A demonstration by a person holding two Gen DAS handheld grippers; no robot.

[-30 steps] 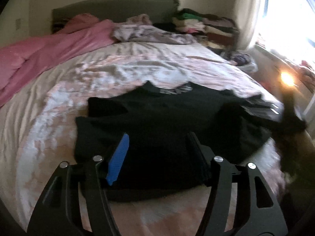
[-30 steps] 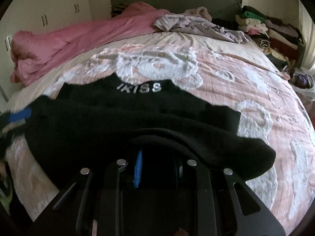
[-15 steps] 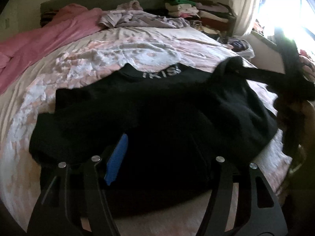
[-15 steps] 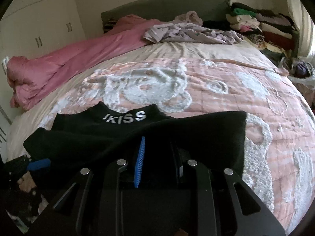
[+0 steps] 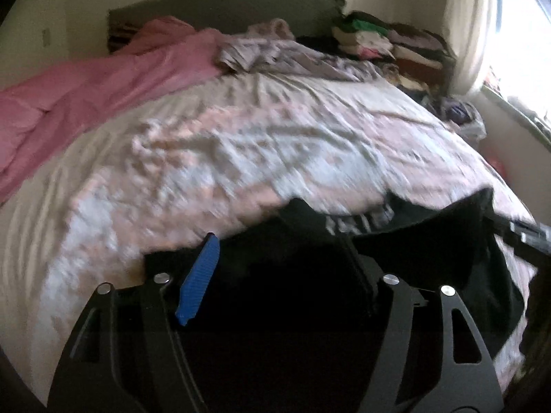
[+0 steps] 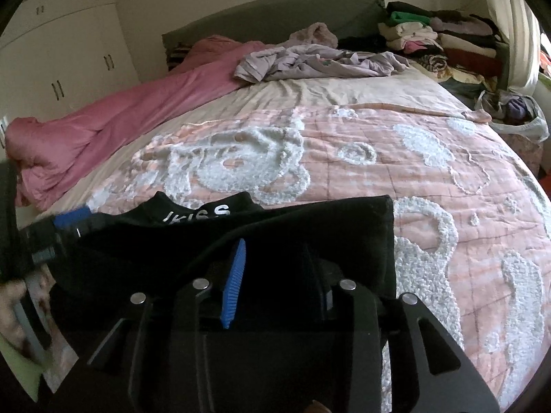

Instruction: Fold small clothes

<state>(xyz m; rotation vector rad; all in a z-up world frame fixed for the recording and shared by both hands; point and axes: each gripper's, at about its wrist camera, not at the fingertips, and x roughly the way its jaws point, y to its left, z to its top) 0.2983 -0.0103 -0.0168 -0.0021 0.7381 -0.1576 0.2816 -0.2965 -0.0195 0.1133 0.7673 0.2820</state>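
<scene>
A small black shirt (image 6: 310, 227) with white collar lettering (image 6: 198, 214) lies at the near edge of the bed. It also shows in the left wrist view (image 5: 299, 251). My right gripper (image 6: 275, 268) has its jaws fairly close with black cloth over and between them; the grip itself is hidden. My left gripper (image 5: 280, 268) has its jaws wide apart over the shirt's near part. The left gripper also shows at the left edge of the right wrist view (image 6: 65, 223), and the right gripper at the right edge of the left wrist view (image 5: 523, 237).
The bed has a pink and white quilt (image 6: 378, 158). A pink blanket (image 6: 120, 124) lies along its left side and a lilac garment (image 6: 316, 62) near the headboard. Stacked clothes (image 6: 437, 38) sit at the back right. A wardrobe (image 6: 62, 62) stands at the left.
The shirt's right side has been carried over toward the left, so the shirt now looks narrower. My left gripper has shifted left and its view has tilted up toward the bed.
</scene>
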